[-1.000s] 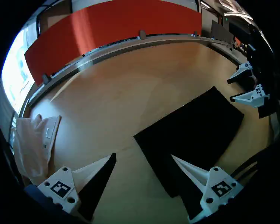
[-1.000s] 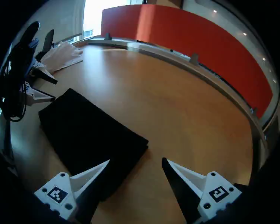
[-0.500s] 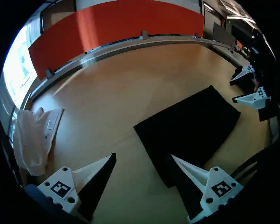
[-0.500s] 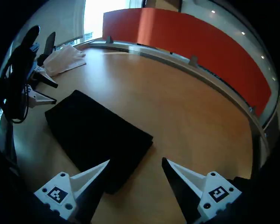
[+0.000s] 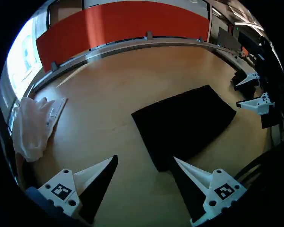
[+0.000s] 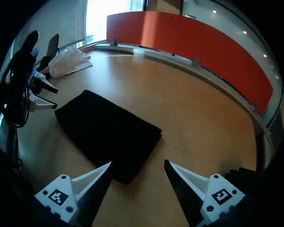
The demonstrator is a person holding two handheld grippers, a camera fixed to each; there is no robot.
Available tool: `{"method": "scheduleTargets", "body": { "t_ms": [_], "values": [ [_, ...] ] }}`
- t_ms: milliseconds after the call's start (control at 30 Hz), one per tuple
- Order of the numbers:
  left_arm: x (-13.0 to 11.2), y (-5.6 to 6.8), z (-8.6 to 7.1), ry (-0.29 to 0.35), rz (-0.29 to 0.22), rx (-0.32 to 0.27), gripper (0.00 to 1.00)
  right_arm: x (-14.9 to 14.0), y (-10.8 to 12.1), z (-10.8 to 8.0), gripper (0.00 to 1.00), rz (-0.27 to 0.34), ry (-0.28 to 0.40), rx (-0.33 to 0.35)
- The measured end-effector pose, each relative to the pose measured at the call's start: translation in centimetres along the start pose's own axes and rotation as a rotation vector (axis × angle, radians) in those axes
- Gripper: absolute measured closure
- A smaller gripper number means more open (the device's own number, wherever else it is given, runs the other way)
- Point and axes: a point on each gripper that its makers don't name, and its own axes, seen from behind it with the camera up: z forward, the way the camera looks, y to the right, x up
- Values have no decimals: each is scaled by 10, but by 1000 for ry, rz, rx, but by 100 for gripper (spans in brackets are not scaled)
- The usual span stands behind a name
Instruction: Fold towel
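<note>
towel [image 5: 183,123], black & folded, lies flat mid-frame on the wood table [image 5: 115,90]. left gripper [image 5: 145,178] and right gripper [image 6: 138,181] at bottom of their views, both w/ fingers apart, holding nothing. white cloth [image 5: 30,126] at left edge.

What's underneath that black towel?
The towel lies flat on the wooden table, and bare tabletop shows all around it. The patch directly beneath is covered, so I cannot see whether anything is there. No bump shows in the cloth.
</note>
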Motion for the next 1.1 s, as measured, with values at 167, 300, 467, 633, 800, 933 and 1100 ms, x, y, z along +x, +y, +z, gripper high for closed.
{"method": "scheduleTargets", "body": {
  "t_ms": [167, 300, 467, 633, 800, 933, 1100],
  "values": [
    [-6, 4, -5, -1, -15, -3, 2, -5, -5, -7, 2, 14, 4, -1],
    [-9, 5, -7, -1, -21, 0, 2, -9, -6, -8, 2, 20, 2, -1],
    [-11, 6, -11, 3, -26, 3, 2, -9, -7, -10, 2, 16, 3, 0],
    [-13, 6, -16, 10, -35, 13, 2, -9, -6, -10, 2, 7, 4, 6],
    [-14, 4, -23, 25, -58, 29, 2, -8, -6, -10, 2, -11, 4, 21],
    [-19, 3, -28, 32, -83, 38, 2, -9, -7, -8, 2, -30, 1, 35],
    [-25, 0, -36, 51, -117, 62, 2, -10, -8, -7, 2, -49, -5, 57]
  ]
}}
